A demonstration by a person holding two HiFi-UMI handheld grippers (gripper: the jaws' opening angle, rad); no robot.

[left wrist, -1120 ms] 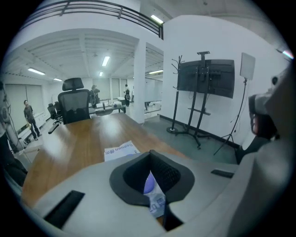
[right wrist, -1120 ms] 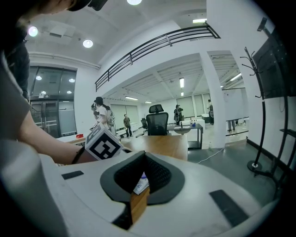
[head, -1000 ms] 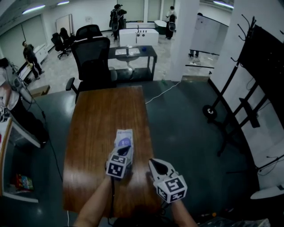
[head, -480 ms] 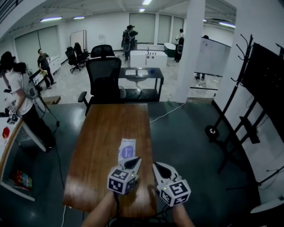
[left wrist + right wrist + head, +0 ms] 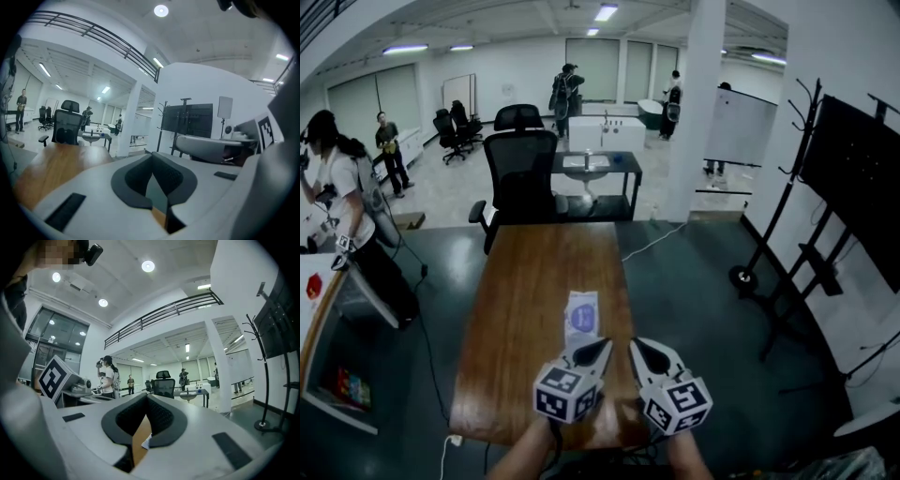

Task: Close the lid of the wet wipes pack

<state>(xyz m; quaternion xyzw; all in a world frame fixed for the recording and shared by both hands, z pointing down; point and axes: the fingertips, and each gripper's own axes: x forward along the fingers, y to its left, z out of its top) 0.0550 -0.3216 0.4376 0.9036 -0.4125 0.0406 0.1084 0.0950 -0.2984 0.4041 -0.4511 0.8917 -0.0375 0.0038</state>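
The wet wipes pack (image 5: 581,320) lies flat on the brown wooden table (image 5: 516,309), white with a round bluish lid on top; the lid looks flat against the pack. Both grippers hover just short of it, near the table's front edge. My left gripper (image 5: 605,344) is shut and empty, its tip a little right of the pack's near end. My right gripper (image 5: 636,343) is also shut and empty, close beside the left. In the left gripper view the left gripper (image 5: 152,157) shows its jaws meeting. Under the right gripper (image 5: 146,398), a white corner of the pack (image 5: 146,442) shows.
A black office chair (image 5: 522,164) stands at the table's far end, with a small dark desk (image 5: 591,169) behind it. A white pillar (image 5: 694,103) and black stands (image 5: 825,225) are to the right. People stand at the left (image 5: 342,206) and far back.
My left gripper was over the pack a second ago; both grippers have since drawn back toward the table's front edge. The head view has tilted up, showing more of the room.
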